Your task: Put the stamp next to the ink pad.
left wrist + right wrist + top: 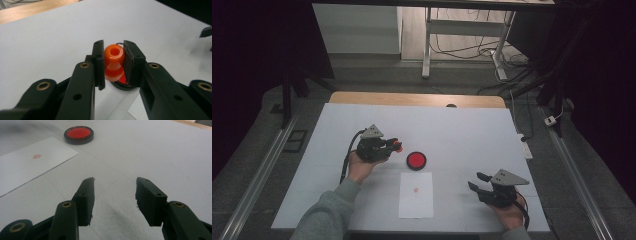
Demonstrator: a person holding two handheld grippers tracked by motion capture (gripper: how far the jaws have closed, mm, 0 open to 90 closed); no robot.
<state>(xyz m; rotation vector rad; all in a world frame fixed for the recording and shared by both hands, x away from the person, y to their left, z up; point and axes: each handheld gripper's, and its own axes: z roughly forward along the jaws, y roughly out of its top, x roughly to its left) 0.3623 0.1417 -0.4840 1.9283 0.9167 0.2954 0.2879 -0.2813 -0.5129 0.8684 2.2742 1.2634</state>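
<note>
Left gripper view: your left tongs (113,60) are clamped on the orange stamp (114,62) at its waisted plastic handle, just above the red ink pad (416,160). It looks light, hard and glossy, so likely slippery; grip that neck squarely. Right tongs (115,192), well right of the pad, stand apart, empty. The paper (416,194) lies just nearer you than the pad, flat and thin.

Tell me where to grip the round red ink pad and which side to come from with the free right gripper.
Grip the ink pad across its black rim, on two opposite points of the low side wall. It is a flat disc lying face up, so the red top offers no hold. Bring the right gripper, jaws open and empty, from its own side, jaws low along the table, clear of the paper sheet.
</note>
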